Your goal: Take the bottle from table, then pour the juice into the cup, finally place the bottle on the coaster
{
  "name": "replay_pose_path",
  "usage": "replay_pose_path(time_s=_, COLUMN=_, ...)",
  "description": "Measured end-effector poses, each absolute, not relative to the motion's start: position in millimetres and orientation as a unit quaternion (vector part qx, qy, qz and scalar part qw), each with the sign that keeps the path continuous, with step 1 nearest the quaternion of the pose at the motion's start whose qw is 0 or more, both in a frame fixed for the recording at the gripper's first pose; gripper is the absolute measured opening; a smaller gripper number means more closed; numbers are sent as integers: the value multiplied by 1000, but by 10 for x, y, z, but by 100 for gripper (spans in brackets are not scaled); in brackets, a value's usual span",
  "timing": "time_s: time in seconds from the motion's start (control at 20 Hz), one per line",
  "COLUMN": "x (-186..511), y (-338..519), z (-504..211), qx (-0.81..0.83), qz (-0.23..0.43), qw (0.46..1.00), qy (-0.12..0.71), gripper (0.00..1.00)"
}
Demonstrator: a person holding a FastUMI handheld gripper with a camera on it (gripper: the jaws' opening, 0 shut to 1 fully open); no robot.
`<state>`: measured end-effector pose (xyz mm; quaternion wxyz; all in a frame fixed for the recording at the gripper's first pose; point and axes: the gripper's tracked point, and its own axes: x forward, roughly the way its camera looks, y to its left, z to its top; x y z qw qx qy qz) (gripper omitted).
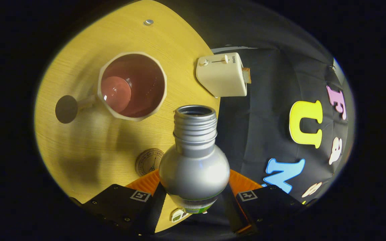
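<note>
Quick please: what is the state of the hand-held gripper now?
Hand-held gripper: closed on the silver metal bottle, uncapped, one finger at each side.

Tabletop (89, 50): light wood grain, small metal stud (148, 22) set into it on its far part. Standing on it: cup (132, 86), pale faceted rim, reddish inside; cream toaster (222, 74) at the tabletop's edge, apart from the cup; round cork coaster (148, 162) nearer the fingers, bare; a dark round disc (66, 109) beside the cup.
</note>
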<state>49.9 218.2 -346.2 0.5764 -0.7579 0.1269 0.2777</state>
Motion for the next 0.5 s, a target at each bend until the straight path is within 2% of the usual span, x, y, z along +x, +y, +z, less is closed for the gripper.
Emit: replay_pose_path(time_s=0.5, x=576, y=2282, z=-3414, qx=-789, qz=287, qw=535, qy=95, gripper=79)
